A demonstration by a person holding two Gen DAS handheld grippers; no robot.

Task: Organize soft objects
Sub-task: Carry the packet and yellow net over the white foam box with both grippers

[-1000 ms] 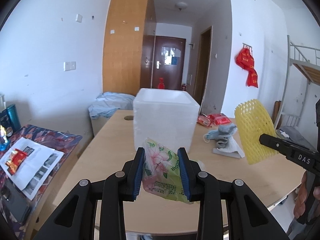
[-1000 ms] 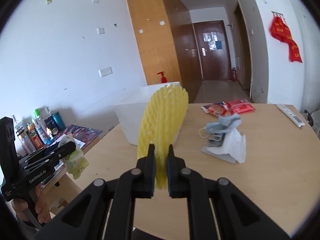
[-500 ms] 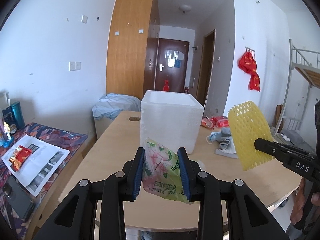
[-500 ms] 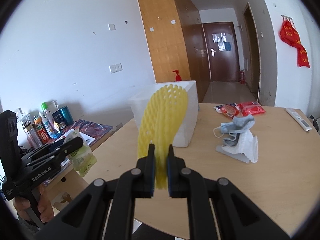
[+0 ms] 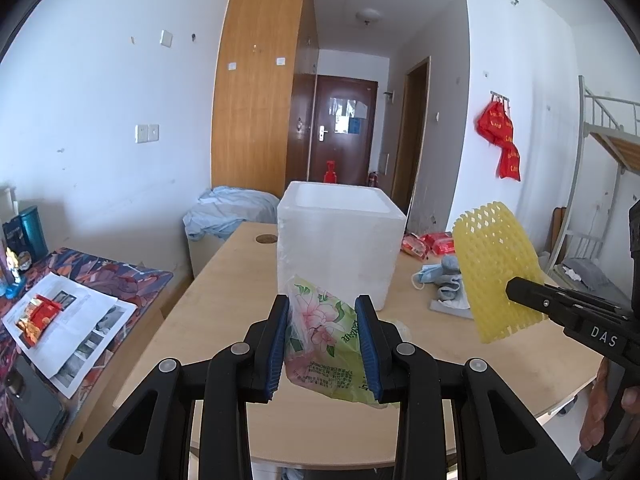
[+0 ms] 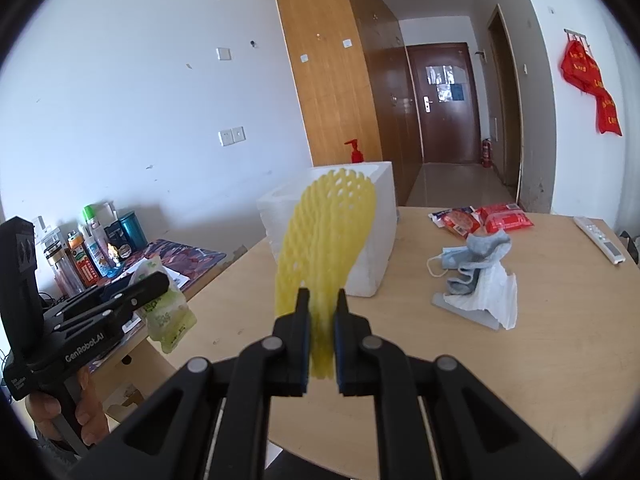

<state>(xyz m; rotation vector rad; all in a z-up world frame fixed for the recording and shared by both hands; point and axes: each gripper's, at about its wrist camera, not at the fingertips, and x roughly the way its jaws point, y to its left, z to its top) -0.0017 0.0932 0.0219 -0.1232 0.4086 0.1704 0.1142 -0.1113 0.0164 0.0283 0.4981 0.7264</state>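
My left gripper (image 5: 323, 308) is shut on a green flowered tissue pack (image 5: 326, 344), held in the air before the table's near edge; the pack also shows in the right wrist view (image 6: 168, 312). My right gripper (image 6: 320, 300) is shut on a yellow foam net sleeve (image 6: 328, 232), held upright above the table; the sleeve also shows in the left wrist view (image 5: 496, 272). A white foam box (image 5: 340, 236), open at the top, stands on the wooden table (image 5: 256, 280) ahead of both grippers.
A pile of a face mask, grey sock and white tissue (image 6: 476, 276) lies right of the box. Red snack packs (image 6: 480, 220) and a remote (image 6: 600, 240) lie at the back. A side table with papers (image 5: 60, 320) and bottles (image 6: 88, 252) stands left.
Both grippers have pulled back from the table and risen a little with their loads still held. The foam box looks smaller and farther away.
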